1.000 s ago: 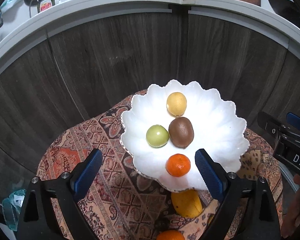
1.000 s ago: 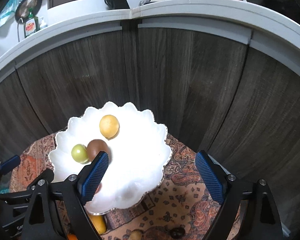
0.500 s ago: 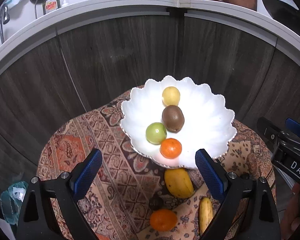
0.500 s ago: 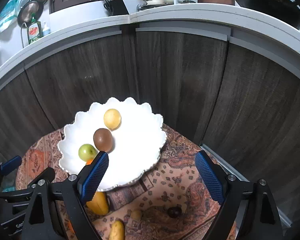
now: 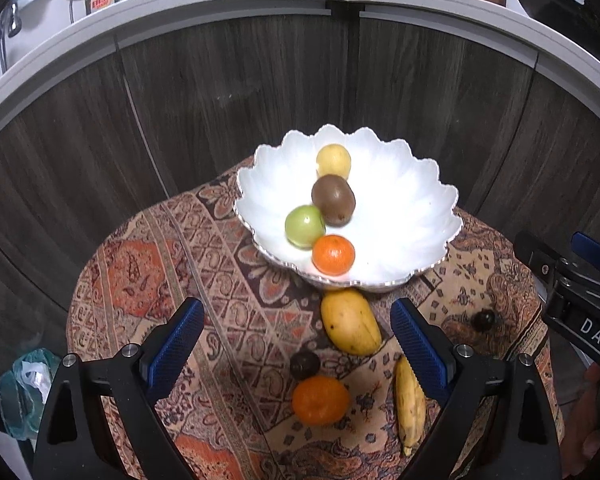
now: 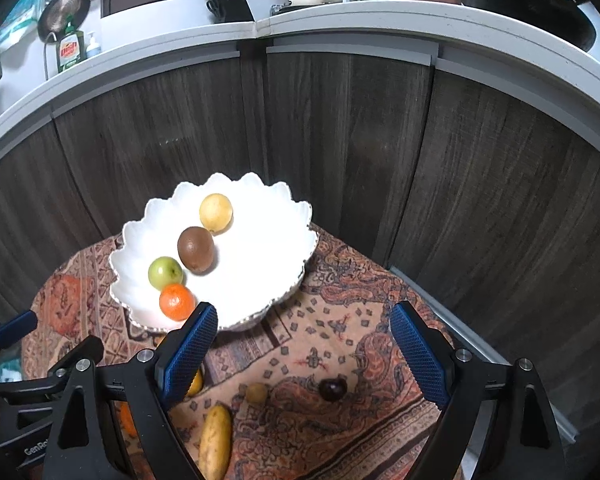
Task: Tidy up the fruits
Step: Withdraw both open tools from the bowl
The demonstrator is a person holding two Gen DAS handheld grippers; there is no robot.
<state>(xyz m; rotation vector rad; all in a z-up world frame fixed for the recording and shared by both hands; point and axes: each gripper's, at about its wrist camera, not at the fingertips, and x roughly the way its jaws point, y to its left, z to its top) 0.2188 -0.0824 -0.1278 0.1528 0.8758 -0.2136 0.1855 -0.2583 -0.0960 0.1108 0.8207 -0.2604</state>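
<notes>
Mango (image 5: 350, 321) between open left gripper's (image 5: 296, 350) fingers

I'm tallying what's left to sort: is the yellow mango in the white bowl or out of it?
Out. The yellow mango lies on the patterned cloth, just in front of the white scalloped bowl.

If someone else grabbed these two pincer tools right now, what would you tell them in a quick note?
Left gripper: open, empty, hovering over the patterned cloth.
Right gripper: open, empty.
Done: white scalloped bowl holds a yellow round fruit, brown kiwi, green apple and small orange tangerine.
Left on the cloth: yellow mango, larger orange, banana, two dark plums, and a small yellowish fruit.
</notes>
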